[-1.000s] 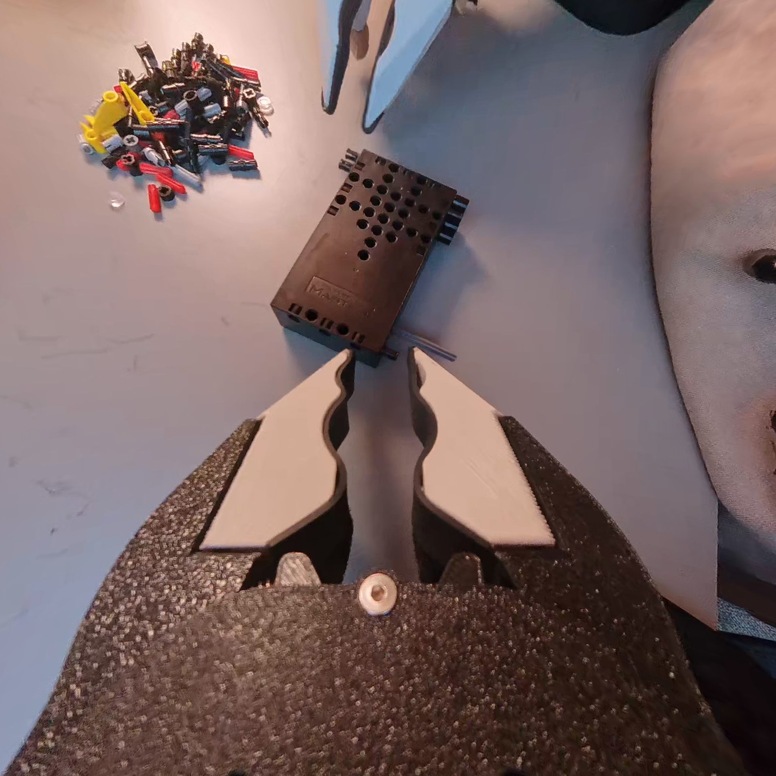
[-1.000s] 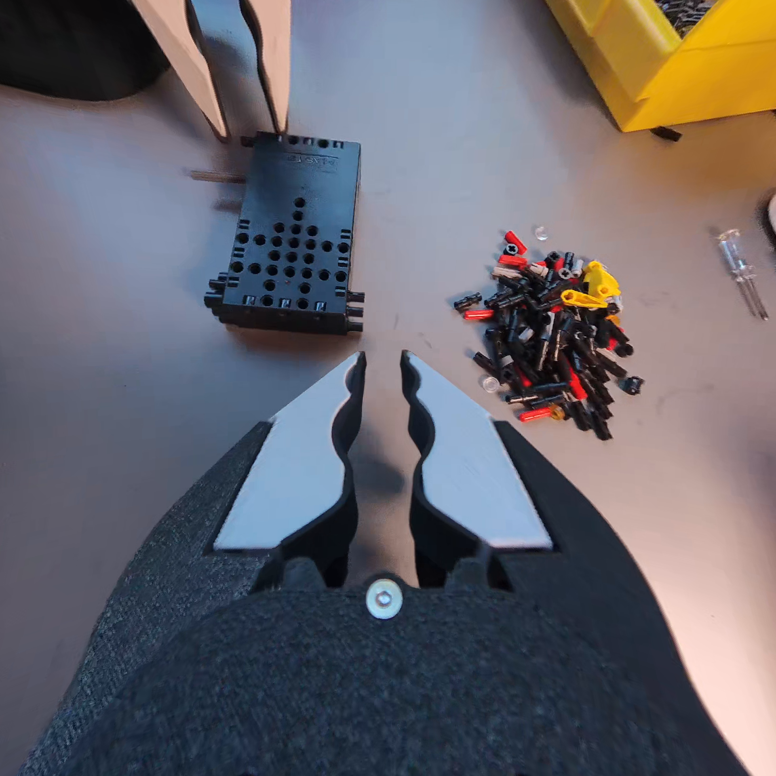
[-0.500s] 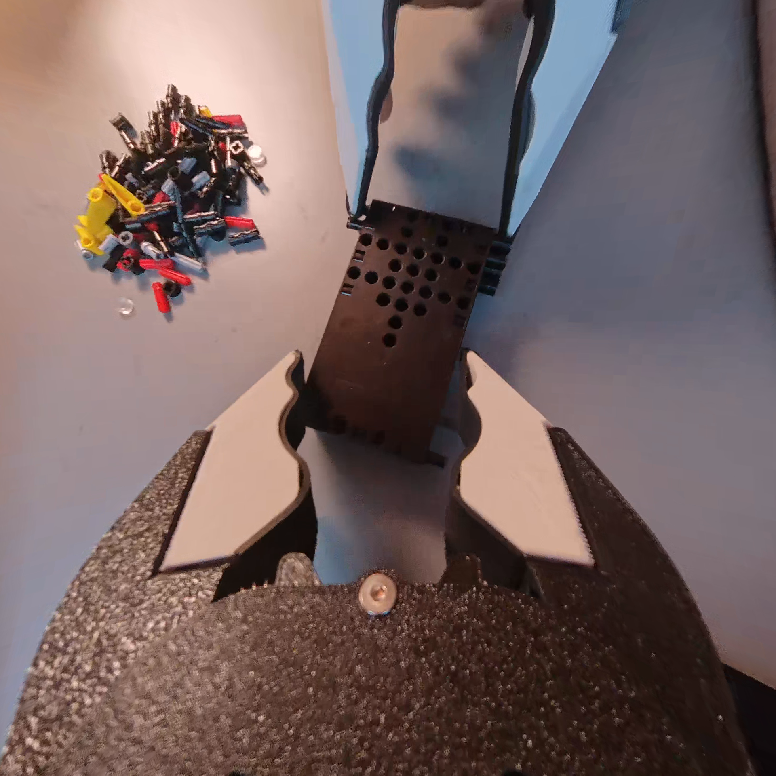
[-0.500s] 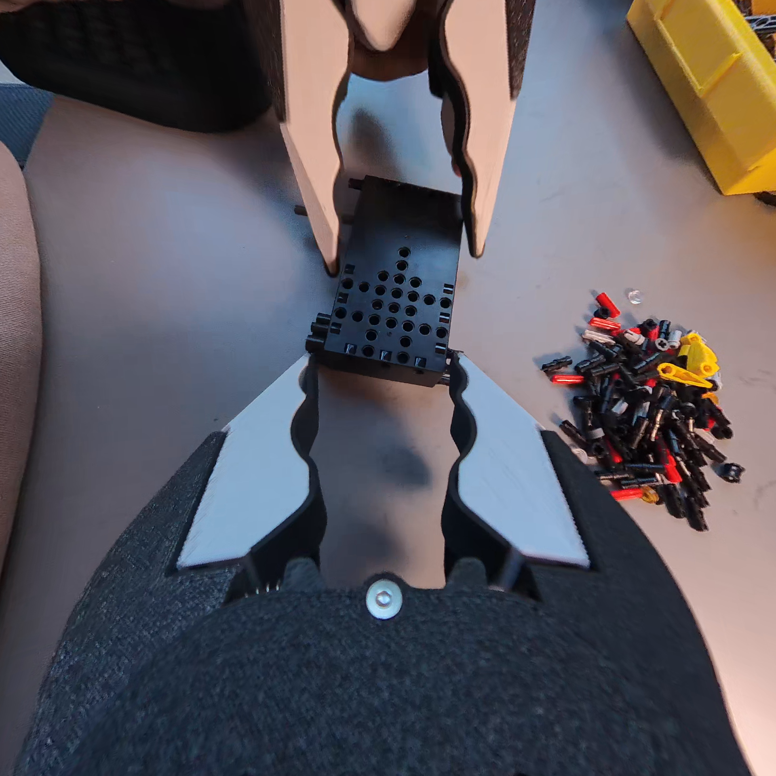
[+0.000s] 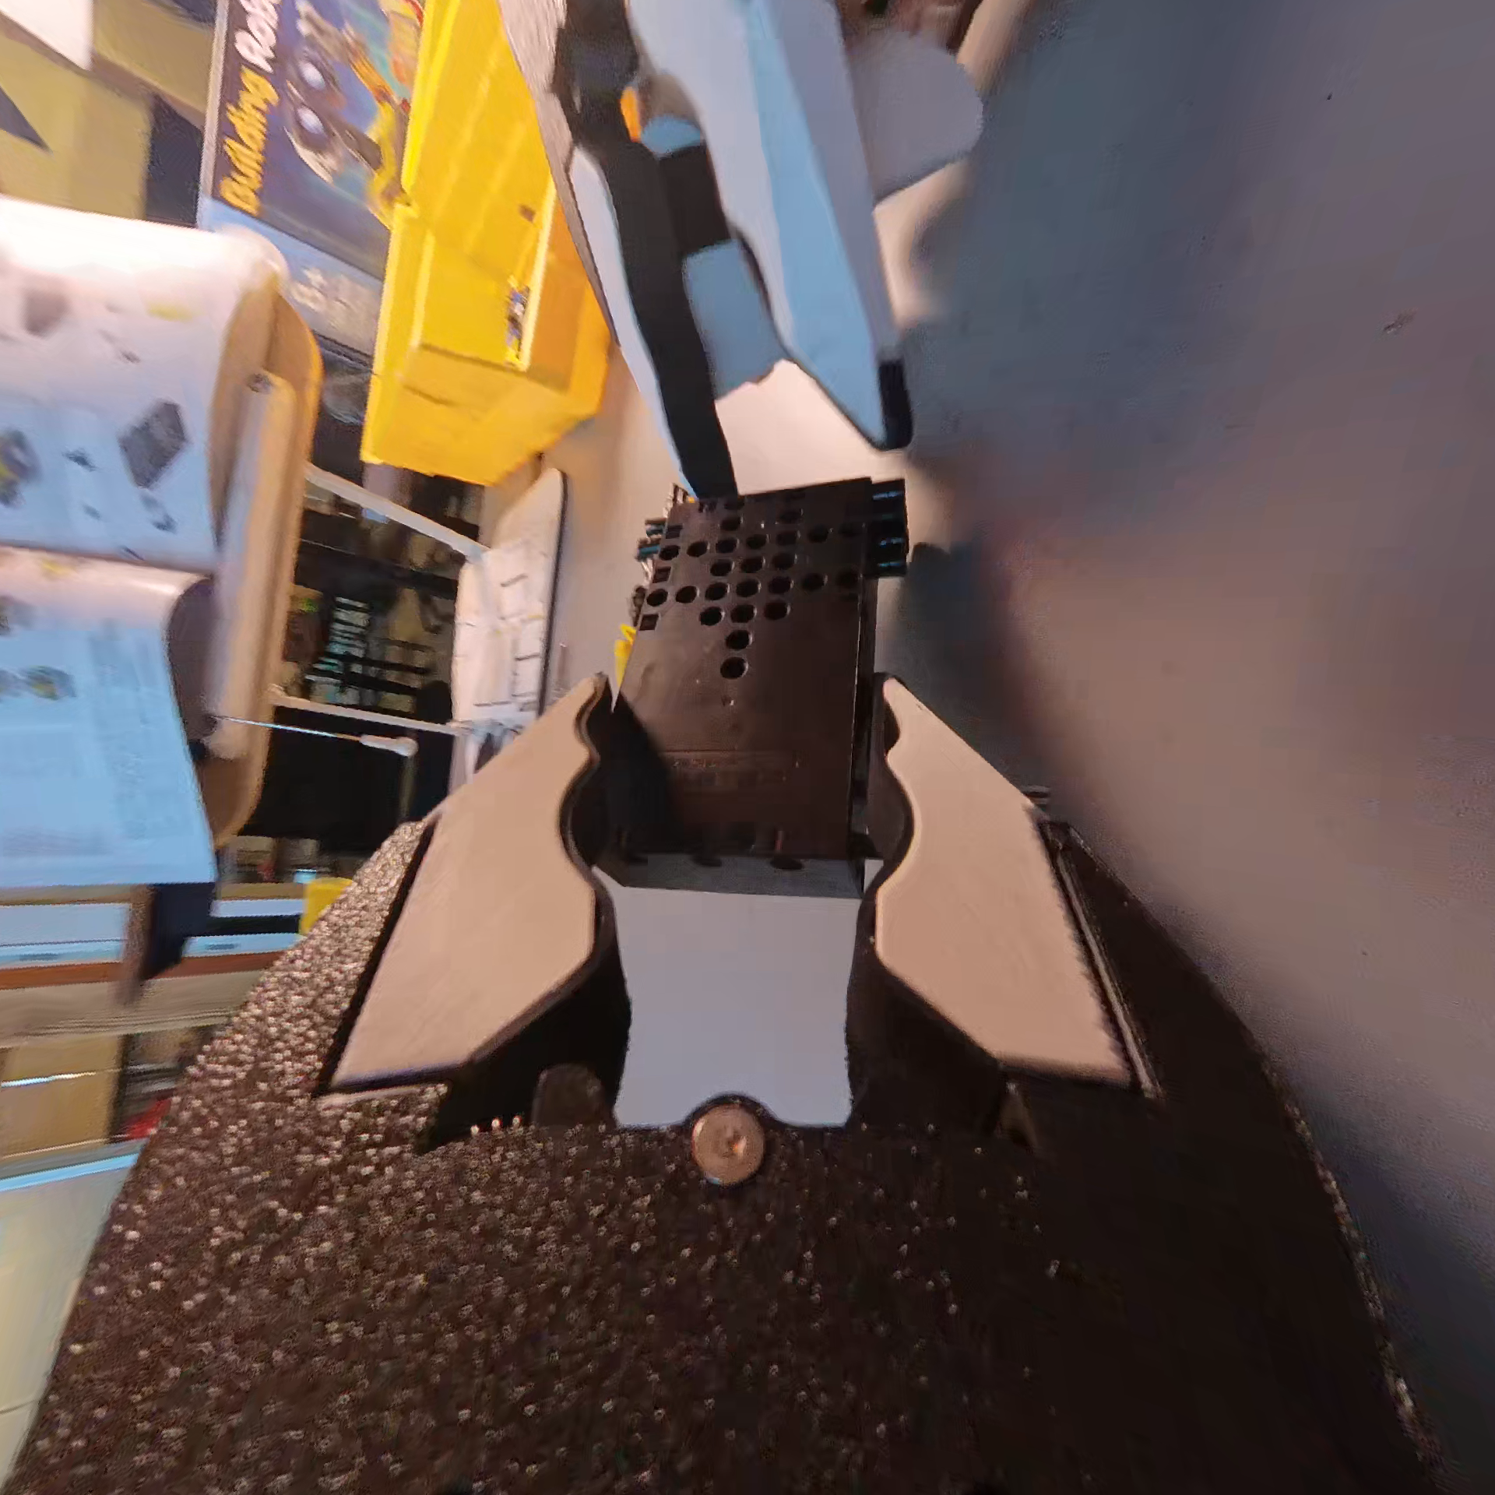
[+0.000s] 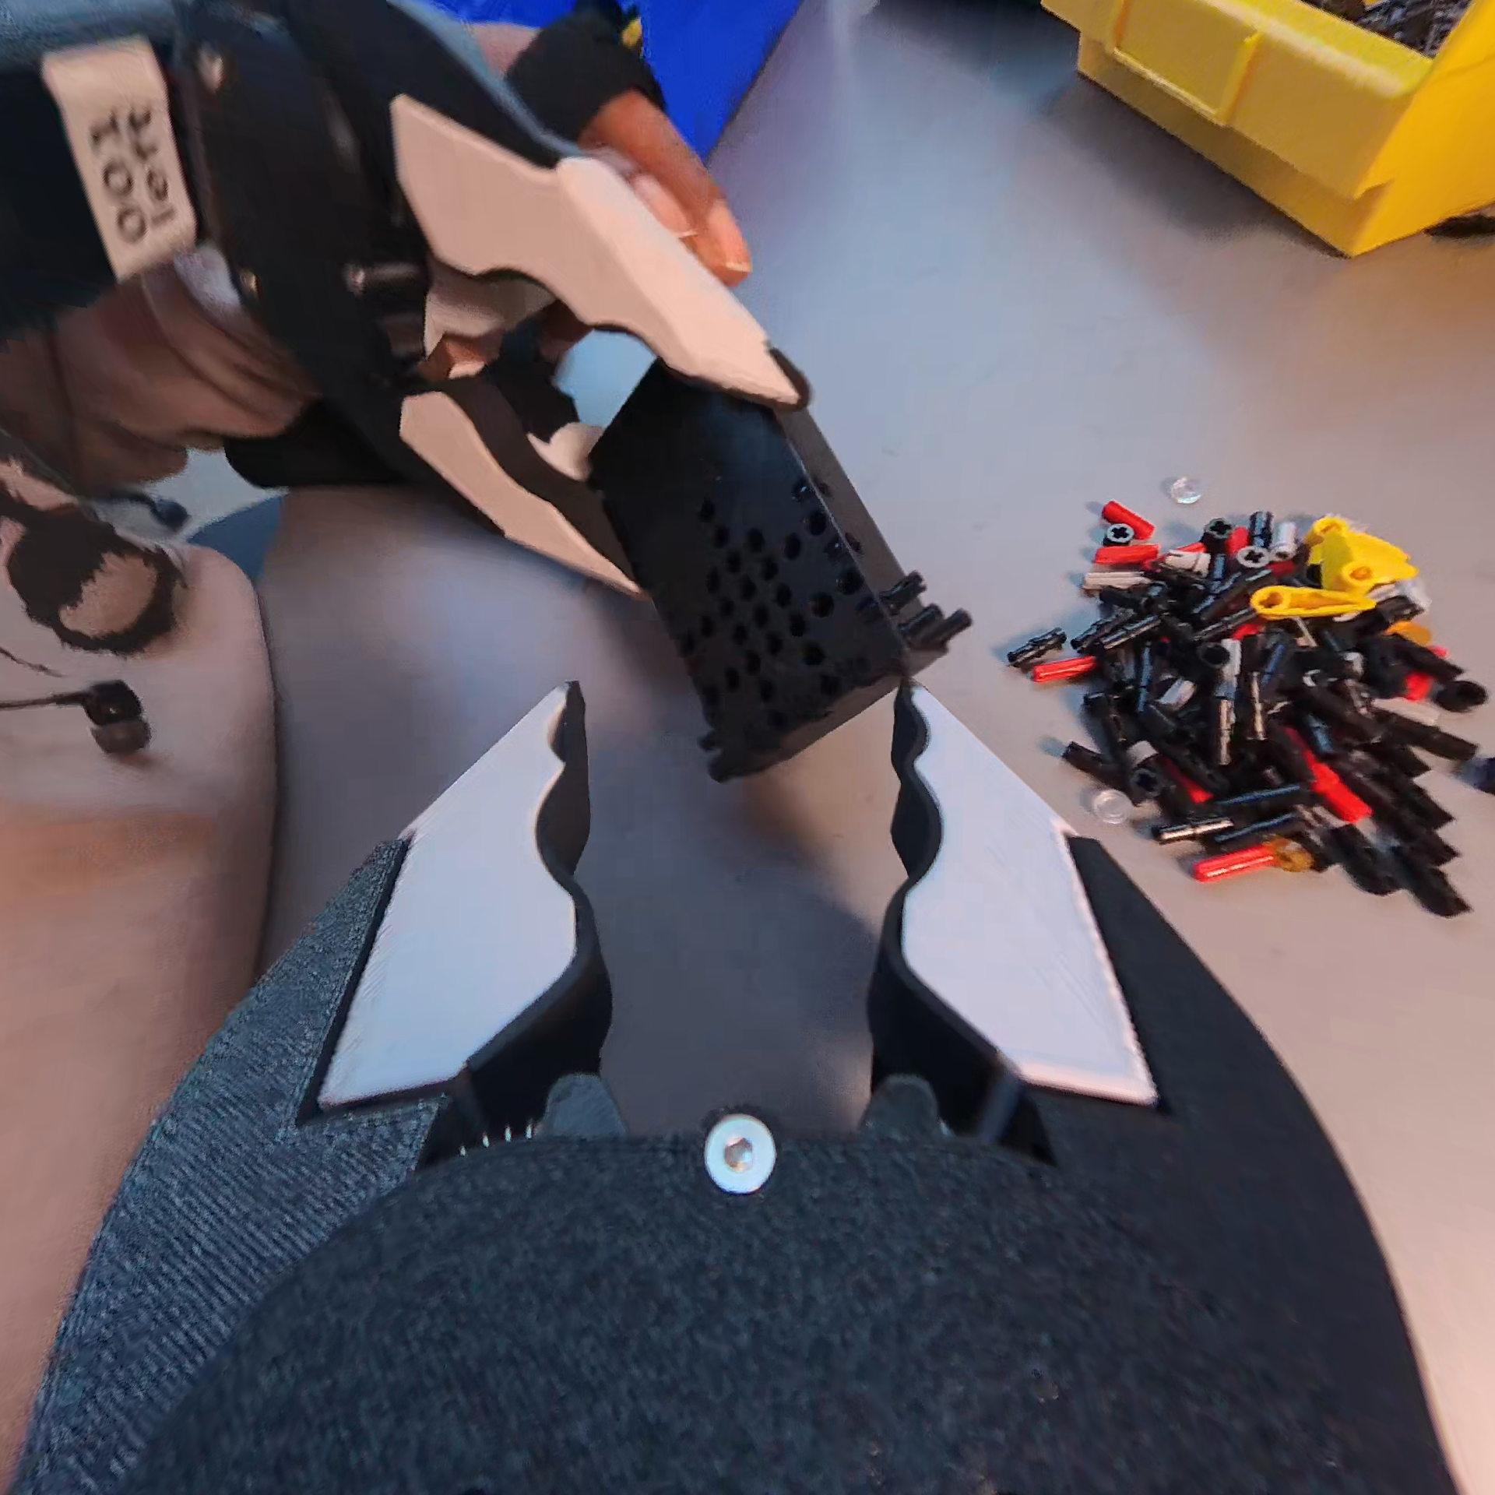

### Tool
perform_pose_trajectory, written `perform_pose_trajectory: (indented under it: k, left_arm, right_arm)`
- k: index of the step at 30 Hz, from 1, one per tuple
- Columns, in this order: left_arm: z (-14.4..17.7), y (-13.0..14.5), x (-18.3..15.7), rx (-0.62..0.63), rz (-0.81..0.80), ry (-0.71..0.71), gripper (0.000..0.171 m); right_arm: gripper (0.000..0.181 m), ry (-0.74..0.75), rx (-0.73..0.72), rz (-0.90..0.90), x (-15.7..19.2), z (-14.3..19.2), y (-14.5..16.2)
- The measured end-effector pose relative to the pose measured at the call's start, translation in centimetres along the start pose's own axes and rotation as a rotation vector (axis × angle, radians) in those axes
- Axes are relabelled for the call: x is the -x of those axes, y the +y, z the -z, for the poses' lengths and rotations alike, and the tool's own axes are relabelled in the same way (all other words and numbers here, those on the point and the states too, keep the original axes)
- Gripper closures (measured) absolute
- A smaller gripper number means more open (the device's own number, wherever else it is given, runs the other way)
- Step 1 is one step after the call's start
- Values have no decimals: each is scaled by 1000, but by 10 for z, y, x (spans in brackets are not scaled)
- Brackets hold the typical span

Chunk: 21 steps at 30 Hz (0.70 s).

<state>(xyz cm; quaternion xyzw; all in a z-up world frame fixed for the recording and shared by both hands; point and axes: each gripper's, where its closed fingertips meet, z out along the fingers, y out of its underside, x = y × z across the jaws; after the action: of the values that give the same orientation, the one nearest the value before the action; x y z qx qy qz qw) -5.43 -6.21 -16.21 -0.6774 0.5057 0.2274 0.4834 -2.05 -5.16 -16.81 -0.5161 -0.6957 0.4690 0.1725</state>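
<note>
Right wrist view: the perforated black rectangular plastic block (image 6: 768, 599) is clamped, tilted, in the left gripper (image 6: 647, 485) above the grey table (image 6: 1011, 323). The right gripper (image 6: 736, 704) is spread apart, empty, near the block's lower end; that clamp is best kept firm and square.

Noted printed lettering on white tag (image 6: 121, 158) atop left gripper (image 6: 712, 485), blue box (image 5: 299, 137), embossed mark on black block (image 5: 744, 768); wording withheld.

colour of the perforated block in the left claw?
Black block, dotted with round holes; clearest in the right wrist view.
</note>
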Motion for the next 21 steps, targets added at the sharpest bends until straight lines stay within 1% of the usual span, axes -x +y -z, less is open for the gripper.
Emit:
perform_pose_trajectory:
  k: [1, 2, 3, 4, 5, 6, 7, 9, 11, 12, 14, 16, 18, 19, 20, 21]
  left_arm:
    - [0, -3, 1, 0, -46, -29, 113]
    - [1, -7, -2, -16, -94, -37, 136]
    - [5, -13, -1, -55, -133, -72, 160]
    - [8, -20, 2, -92, -162, -102, 171]
    - [9, -20, 1, -94, -156, -89, 171]
    - [4, -14, -4, -60, -120, -41, 171]
    - [1, -8, -9, -40, -90, 0, 171]
    - [3, -8, -10, -76, -48, 25, 169]
    - [10, -14, 3, -138, 68, 16, 170]
    - [13, -13, 11, -159, 156, 29, 161]
    - [12, 0, 22, -152, 373, 129, 123]
    - [5, 17, 26, -108, 567, 285, 98]
    - [-5, 34, 21, -40, 697, 449, 78]
    - [-10, 39, 15, -5, 738, 531, 72]
    - [-15, 42, 7, 27, 748, 606, 72]
    - [-21, 46, 1, 59, 723, 640, 81]
  right_arm:
    - [109, 9, -23, -35, -3, -1, -2]
    - [117, 30, -47, -58, -8, -1, -4]
    - [123, 55, -66, -80, -15, 1, -6]
    - [127, 50, -71, -102, -18, 2, -4]
    - [134, 3, -84, -131, -15, 2, -5]
    - [149, -41, -111, -168, -11, 3, -8]
    - [155, -50, -129, -193, -10, 3, -10]
    - [155, 6, -87, -189, -18, 0, -3]
    - [154, 3, -89, -167, -16, 1, -5]
    - [154, 0, -92, -163, -15, 2, -6]
    - [149, 21, -84, -142, -18, 3, -7]
    - [148, 33, -76, -117, -20, 3, -7]
    - [148, 16, -77, -117, -18, 1, -9]
    - [148, 5, -77, -118, -15, 0, -9]
    - [148, -1, -75, -113, -13, -1, -8]
    - [148, 2, -69, -101, -12, -2, -7]
